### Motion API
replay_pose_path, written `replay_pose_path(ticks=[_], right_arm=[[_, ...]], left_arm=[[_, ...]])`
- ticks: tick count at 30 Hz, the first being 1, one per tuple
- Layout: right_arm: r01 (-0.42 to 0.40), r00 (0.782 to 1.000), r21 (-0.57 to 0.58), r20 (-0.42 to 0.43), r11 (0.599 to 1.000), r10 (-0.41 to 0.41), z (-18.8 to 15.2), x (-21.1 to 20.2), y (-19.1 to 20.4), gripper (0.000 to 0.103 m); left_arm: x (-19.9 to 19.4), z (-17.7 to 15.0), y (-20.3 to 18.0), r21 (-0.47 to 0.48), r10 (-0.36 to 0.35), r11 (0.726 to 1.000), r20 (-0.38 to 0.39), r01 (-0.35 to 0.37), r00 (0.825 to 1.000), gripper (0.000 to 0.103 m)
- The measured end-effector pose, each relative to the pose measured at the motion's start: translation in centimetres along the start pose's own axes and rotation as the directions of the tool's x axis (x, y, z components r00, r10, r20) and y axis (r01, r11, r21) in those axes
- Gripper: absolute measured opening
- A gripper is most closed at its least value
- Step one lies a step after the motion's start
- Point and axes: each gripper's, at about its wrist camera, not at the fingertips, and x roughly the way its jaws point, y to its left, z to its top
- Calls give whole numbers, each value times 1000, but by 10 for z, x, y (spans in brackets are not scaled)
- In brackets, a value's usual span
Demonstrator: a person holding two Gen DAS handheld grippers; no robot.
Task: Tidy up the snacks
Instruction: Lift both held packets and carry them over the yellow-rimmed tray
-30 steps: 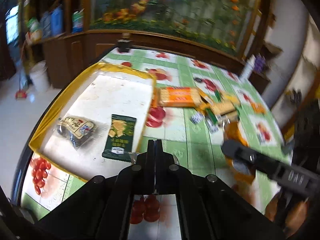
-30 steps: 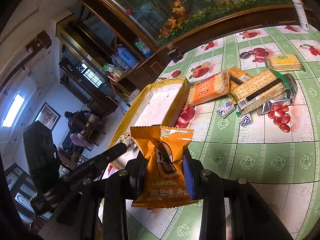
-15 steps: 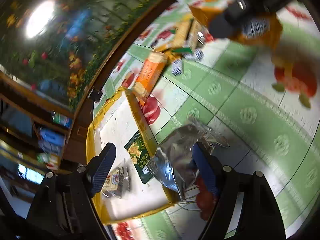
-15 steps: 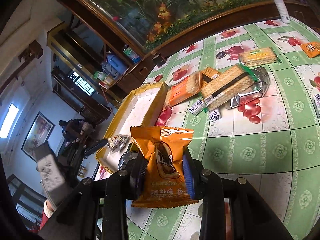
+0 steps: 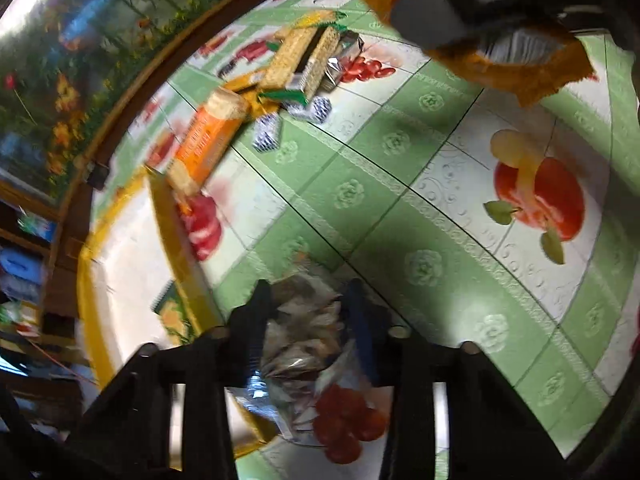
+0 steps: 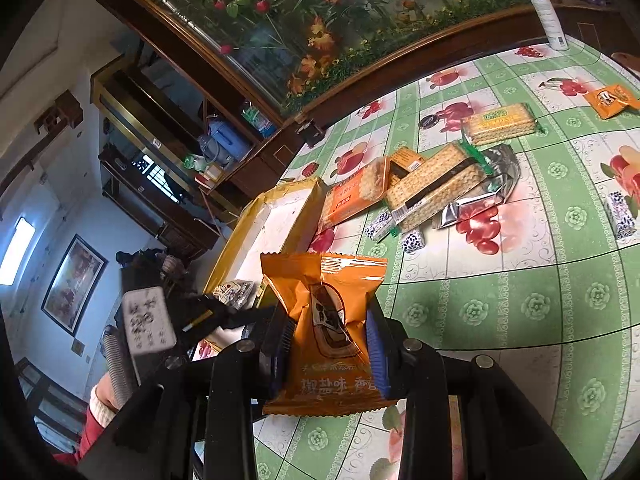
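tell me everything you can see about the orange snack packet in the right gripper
The orange snack packet is a glossy pillow-style wrapper with crimped, zigzag-cut ends and a dark brown oval picture on its front, with pale printed characters below it. It stands upright, top seam up, lifted off the table, with the right gripper shut on its sides. Only the blue pads touch it. In the left wrist view it shows from behind.

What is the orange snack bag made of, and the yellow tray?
The orange snack packet, clamped in the right gripper, looks like thin glossy plastic film: it creases, shines, and has zigzag-cut ends. The yellow-rimmed tray looks like cardboard: matte, with a flat folded wall, though I can't be sure.
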Motion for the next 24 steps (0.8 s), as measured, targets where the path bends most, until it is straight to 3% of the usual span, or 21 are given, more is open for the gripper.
replay_pose_path(ticks=[3, 5, 6, 7, 8, 18, 21, 22, 23, 24], right_arm=[[3, 1000, -1, 18, 1000, -3, 3, -9, 0, 34], [2, 1000, -4, 31, 1000, -2, 3, -14, 2, 34], [2, 999, -6, 38, 1000, -2, 3, -17, 3, 34], [2, 999, -10, 44, 1000, -2, 3, -19, 4, 34], [2, 999, -13, 47, 1000, -2, 3, -21, 5, 34], [-31, 999, -5, 37, 1000, 31, -8, -25, 2, 34], [-38, 999, 2, 18, 999, 38, -13, -22, -1, 34], [-43, 999, 3, 13, 999, 43, -14, -21, -2, 35], [-46, 999, 5, 11, 999, 46, -15, -21, -2, 35], [-51, 999, 7, 10, 999, 51, -16, -20, -2, 35]], left_arm=[[-2, -4, -6, 0, -4, 1000, 6, 4, 1000, 31], [-6, -8, -3, -27, -53, 998, 9, 53, 999, 29], [-8, -8, -1, -45, -80, 996, 14, 81, 997, 24], [-8, -9, 3, -76, -137, 988, 12, 138, 990, 6], [-9, -10, 4, -100, -168, 981, 22, 169, 986, 0], [-19, -26, -4, -228, -253, 938, 67, 262, 965, 0], [-27, -35, 2, -301, -215, 926, 71, 226, 974, 0], [-30, -39, 7, -338, -192, 918, 76, 207, 978, 10], [-32, -42, 10, -390, -162, 903, 74, 178, 984, 40], [-35, -44, 12, -439, -135, 885, 78, 156, 988, 59]])
